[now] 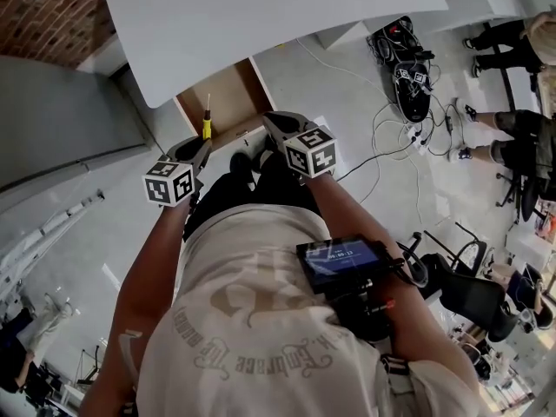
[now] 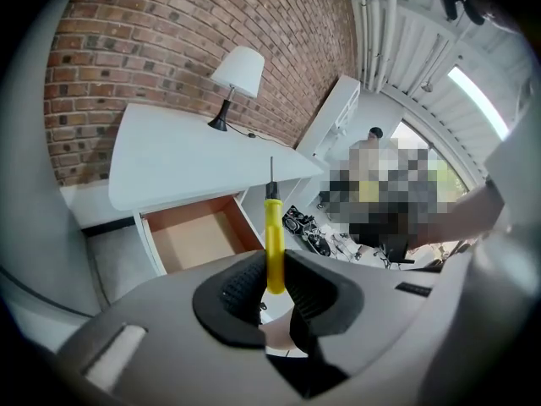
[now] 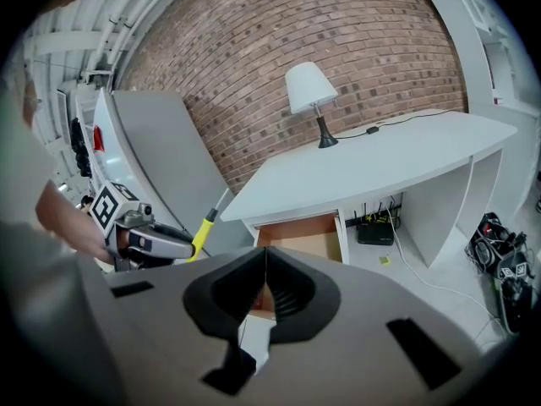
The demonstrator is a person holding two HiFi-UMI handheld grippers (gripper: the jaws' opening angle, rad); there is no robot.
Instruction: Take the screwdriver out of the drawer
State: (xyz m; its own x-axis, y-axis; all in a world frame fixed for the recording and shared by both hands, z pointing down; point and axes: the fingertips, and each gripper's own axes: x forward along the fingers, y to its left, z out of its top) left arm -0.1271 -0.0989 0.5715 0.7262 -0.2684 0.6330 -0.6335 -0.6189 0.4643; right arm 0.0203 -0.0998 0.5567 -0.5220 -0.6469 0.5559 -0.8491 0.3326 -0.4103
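Tho drawer [image 2: 199, 237] gapes, claw [image 2: 275, 277] grips screwdriver [image 2: 273, 239].

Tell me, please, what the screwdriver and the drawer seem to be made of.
The screwdriver: handle probably plastic, smooth plain yellow; shaft thin and dark, likely metal. The drawer: inside looks like matt brown wood or fibreboard, flat and even in colour; front edges white, perhaps painted or laminated.

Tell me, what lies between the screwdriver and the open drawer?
Nothing. The right gripper view shows the screwdriver, shut in the left gripper, held apart from the drawer, with only bare space between them.
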